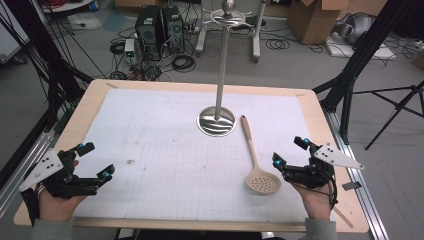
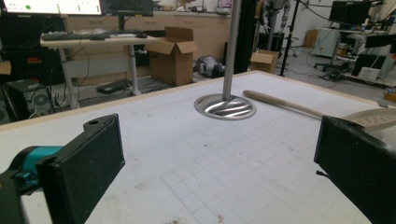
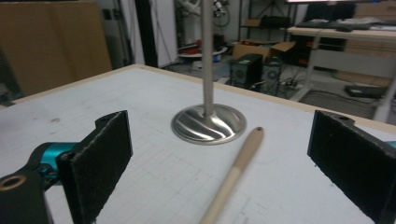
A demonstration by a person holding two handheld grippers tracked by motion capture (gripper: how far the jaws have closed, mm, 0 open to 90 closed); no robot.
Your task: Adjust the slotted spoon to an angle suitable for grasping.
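A wooden slotted spoon lies on the white mat, handle pointing away toward a metal stand with a round base and a tall pole topped by hooks. My right gripper rests open at the table's right, just beside the spoon's perforated head. In the right gripper view the spoon's handle runs between the wide-apart jaws toward the stand base. My left gripper sits open at the near left, nothing between its jaws. The left gripper view shows the stand base and the spoon ahead.
The wooden table carries a white gridded mat. Beyond the table stand computer towers, cables and cardboard boxes on the floor. Black tripod legs flank the right side.
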